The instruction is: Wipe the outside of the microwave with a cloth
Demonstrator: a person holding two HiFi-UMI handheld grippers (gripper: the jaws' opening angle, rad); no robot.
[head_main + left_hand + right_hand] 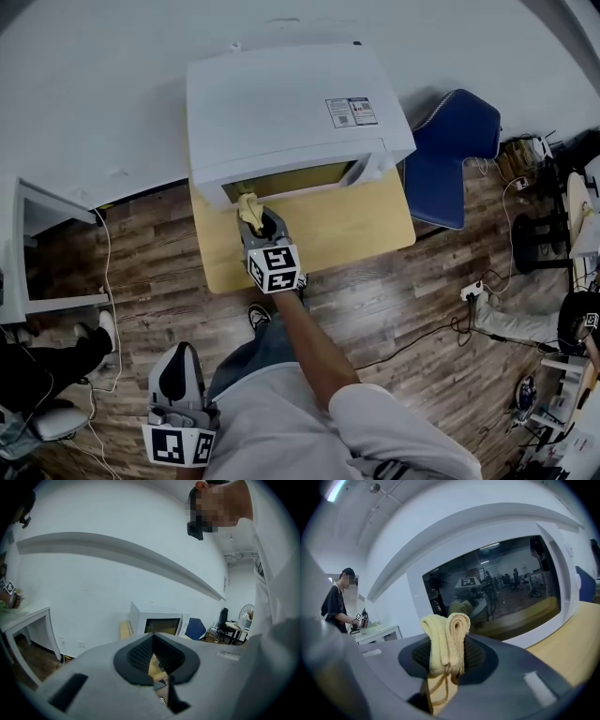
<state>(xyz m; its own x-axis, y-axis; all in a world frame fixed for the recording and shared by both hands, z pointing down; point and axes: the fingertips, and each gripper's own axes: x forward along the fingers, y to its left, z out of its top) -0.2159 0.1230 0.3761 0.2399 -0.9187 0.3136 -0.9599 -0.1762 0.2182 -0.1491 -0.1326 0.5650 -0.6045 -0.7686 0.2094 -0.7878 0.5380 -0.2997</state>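
Observation:
A white microwave [291,111] stands on a small wooden table [356,230]; its dark glass door [492,588] fills the right gripper view. My right gripper [255,217] is shut on a folded yellow cloth [446,641], held just in front of the door's lower left part [246,204]. Whether the cloth touches the door I cannot tell. My left gripper [181,375] hangs low by the person's side, far from the microwave [157,619], its jaws closed with nothing between them [157,665].
A blue chair [452,155] stands right of the table. A white desk [28,239] is at the left, with another person's legs [56,361] below it. Cables and a power strip [471,291] lie on the wood floor. More equipment crowds the right edge.

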